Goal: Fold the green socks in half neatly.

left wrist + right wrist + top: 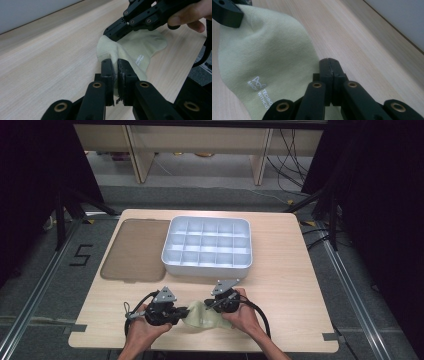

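Observation:
A pale green sock (202,319) with white lettering lies near the table's front edge, held between both grippers. My left gripper (183,313) is shut on the sock's left end; in the left gripper view its jaws (115,71) pinch a raised fold of the sock (140,50). My right gripper (208,306) is shut at the sock's right side. Its closed jaws (329,63) sit at the edge of the sock (262,55), and from the left gripper view its tips (112,33) pinch the fabric's far corner. A hand holds each gripper.
A white tray (207,268) divided into several small compartments stands at the middle of the wooden table (290,285). A flat brown lid (132,250) lies to its left. Bare wood spreads to the right of the tray and of the hands.

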Demonstrator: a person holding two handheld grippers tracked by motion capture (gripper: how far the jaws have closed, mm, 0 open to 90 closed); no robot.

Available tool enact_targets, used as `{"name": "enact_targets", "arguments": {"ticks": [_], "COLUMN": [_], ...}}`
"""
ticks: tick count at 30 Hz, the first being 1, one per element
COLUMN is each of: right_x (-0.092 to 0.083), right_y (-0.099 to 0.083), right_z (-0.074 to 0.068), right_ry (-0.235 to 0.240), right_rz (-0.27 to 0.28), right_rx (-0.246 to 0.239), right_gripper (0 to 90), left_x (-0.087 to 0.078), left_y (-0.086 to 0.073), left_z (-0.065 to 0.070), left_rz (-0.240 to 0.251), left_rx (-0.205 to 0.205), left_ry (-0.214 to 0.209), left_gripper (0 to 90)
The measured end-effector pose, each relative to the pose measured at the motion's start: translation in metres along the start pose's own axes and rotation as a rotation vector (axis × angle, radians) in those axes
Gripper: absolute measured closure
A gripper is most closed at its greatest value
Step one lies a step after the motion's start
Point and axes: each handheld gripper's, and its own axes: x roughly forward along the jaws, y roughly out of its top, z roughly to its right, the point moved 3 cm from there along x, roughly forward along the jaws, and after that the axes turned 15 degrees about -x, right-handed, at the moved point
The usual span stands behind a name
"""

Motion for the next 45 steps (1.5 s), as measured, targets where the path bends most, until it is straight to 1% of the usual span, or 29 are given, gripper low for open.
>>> {"name": "enact_targets", "arguments": {"ticks": [2, 3, 4, 5, 6, 8, 10, 12, 14, 15, 16, 18, 19, 21, 24, 25, 27, 28, 29, 31, 34, 36, 37, 38, 40, 41, 42, 44, 45], "right_x": [0.0, 0.002, -0.002, -0.003, -0.009, -0.012, -0.019, -0.026, -0.027, -0.026, -0.025, -0.019, -0.016, -0.012, -0.021, -0.026, -0.032, -0.039, -0.053, -0.063, -0.075, -0.076, -0.075, -0.072, -0.067, -0.067, -0.066, -0.066, -0.066], "right_y": [0.001, 0.002, 0.002, 0.002, 0.004, 0.004, 0.004, 0.002, 0.002, 0.001, 0.001, -0.002, -0.004, -0.006, -0.003, -0.003, -0.004, -0.007, -0.017, -0.027, -0.04, -0.044, -0.046, -0.05, -0.054, -0.054, -0.054, -0.054, -0.054], "right_z": [0.0, -0.001, -0.002, -0.001, -0.004, -0.004, -0.009, -0.019, -0.026, -0.029, -0.032, -0.036, -0.039, -0.04, -0.033, -0.031, -0.027, -0.022, -0.012, -0.004, 0.001, 0.001, 0.001, 0.001, 0.0, 0.002, 0.002, 0.001, 0.001], "right_ry": [0.004, -0.01, 0.004, 0.002, 0.005, 0.009, 0.026, 0.059, 0.072, 0.08, 0.095, 0.103, 0.112, 0.118, 0.096, 0.085, 0.069, 0.047, 0.012, -0.02, -0.039, -0.039, -0.034, -0.039, -0.019, -0.025, -0.022, -0.016, -0.011], "right_rz": [0.001, 0.012, 0.008, 0.019, 0.028, 0.036, 0.051, 0.064, 0.071, 0.071, 0.063, 0.043, 0.021, 0.021, 0.047, 0.05, 0.058, 0.055, 0.053, 0.046, 0.027, 0.02, 0.007, -0.021, -0.041, -0.042, -0.04, -0.039, -0.038], "right_rx": [-0.001, 0.003, 0.012, -0.001, 0.008, -0.004, -0.008, 0.009, -0.005, -0.004, 0.003, -0.035, -0.038, -0.034, -0.041, -0.018, -0.02, -0.019, 0.015, 0.016, 0.067, 0.068, 0.066, 0.045, 0.066, 0.055, 0.055, 0.071, 0.078], "right_gripper": [90.0, 90.0, 90.0, 90.0, 90.0, 90.0, 90.0, 90.0, 90.0, 90.0, 90.0, 90.0, 90.0, 90.0, 90.0, 90.0, 90.0, 90.0, 90.0, 90.0, 90.0, 90.0, 90.0, 90.0, 90.0, 90.0, 90.0, 90.0, 90.0], "left_x": [-0.001, -0.002, -0.001, -0.002, -0.002, -0.002, -0.003, -0.005, -0.006, -0.005, -0.005, -0.005, -0.005, -0.004, -0.005, -0.005, -0.005, -0.005, -0.006, -0.005, -0.005, -0.005, -0.004, -0.005, -0.002, 0.0, 0.001, 0.005, 0.008], "left_y": [0.0, 0.001, 0.001, 0.001, 0.001, 0.002, 0.002, 0.004, 0.005, 0.004, 0.004, 0.003, 0.003, 0.004, 0.004, 0.004, 0.005, 0.005, 0.006, 0.007, 0.009, 0.01, 0.01, 0.011, 0.014, 0.015, 0.016, 0.02, 0.023], "left_z": [0.0, -0.002, -0.001, -0.002, -0.002, -0.002, -0.001, -0.001, -0.001, 0.0, -0.001, 0.001, 0.0, -0.001, -0.001, -0.001, -0.001, 0.0, 0.0, 0.001, 0.003, 0.004, 0.006, 0.007, 0.013, 0.016, 0.017, 0.019, 0.022], "left_rz": [0.006, 0.014, 0.026, 0.019, 0.013, 0.014, 0.013, 0.021, 0.019, 0.02, 0.019, 0.019, 0.011, 0.01, 0.018, 0.016, 0.02, 0.019, 0.013, 0.022, 0.015, 0.014, 0.018, 0.016, 0.019, 0.037, 0.023, 0.03, 0.041], "left_rx": [-0.004, -0.013, -0.027, -0.016, -0.014, -0.019, -0.022, -0.007, -0.017, -0.025, -0.008, -0.01, -0.007, -0.005, -0.009, -0.003, -0.007, -0.01, 0.0, -0.01, -0.006, 0.001, -0.013, 0.005, 0.006, -0.011, 0.004, 0.0, -0.015], "left_ry": [0.0, 0.003, 0.002, 0.004, -0.001, -0.001, 0.001, 0.004, 0.003, 0.002, 0.001, 0.014, 0.011, 0.012, 0.016, 0.009, 0.011, 0.012, 0.011, 0.009, 0.01, 0.006, 0.003, 0.0, -0.015, -0.025, -0.03, -0.047, -0.052], "left_gripper": [83.4, 83.4, 83.4, 83.4, 83.4, 83.4, 83.3, 83.3, 83.3, 83.3, 83.3, 83.3, 83.3, 83.3, 83.3, 83.3, 83.3, 83.3, 83.3, 83.2, 83.2, 83.2, 83.2, 83.2, 83.2, 83.2, 83.2, 83.2, 83.2]}}
